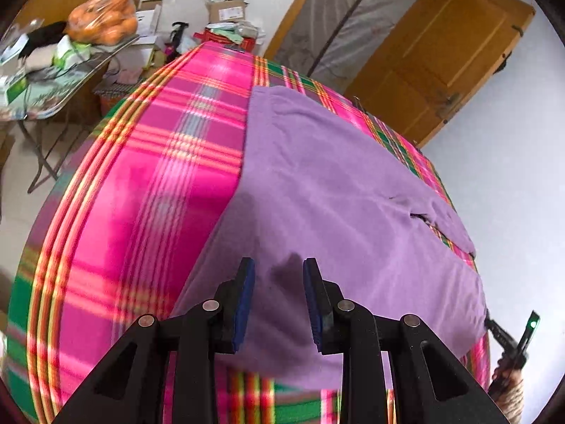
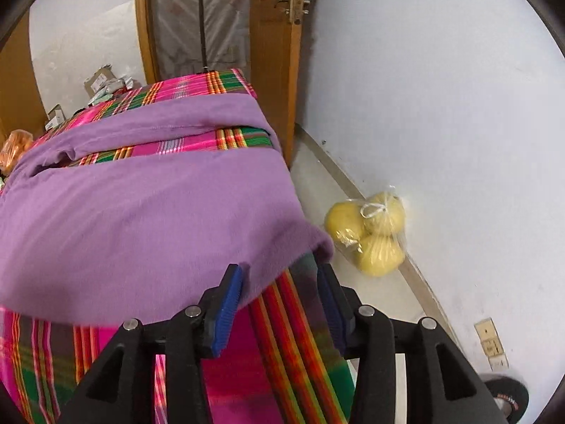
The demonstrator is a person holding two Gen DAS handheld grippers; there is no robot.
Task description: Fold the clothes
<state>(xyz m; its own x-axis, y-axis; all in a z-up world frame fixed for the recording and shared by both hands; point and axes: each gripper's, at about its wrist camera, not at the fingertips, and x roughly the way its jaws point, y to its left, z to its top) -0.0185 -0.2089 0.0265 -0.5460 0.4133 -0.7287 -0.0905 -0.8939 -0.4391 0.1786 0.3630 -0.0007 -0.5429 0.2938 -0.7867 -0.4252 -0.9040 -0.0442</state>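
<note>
My jaws gape, holding nothing, over the purple garment point(image 1: 335, 190) — bagged yellow fruit point(image 2: 370, 233) at three o'clock, bagged oranges point(image 1: 102, 17) at ten.

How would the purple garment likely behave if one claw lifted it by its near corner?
The purple garment would probably hang limp, since it drapes softly over the plaid cloth with a rolled corner. Its fuzzy surface should grip well. It likely drags rather than slides cleanly.

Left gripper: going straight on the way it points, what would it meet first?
Probably the purple garment spread on the plaid cover; the left gripper hangs over it with jaws apart, though depth is unclear.
</note>
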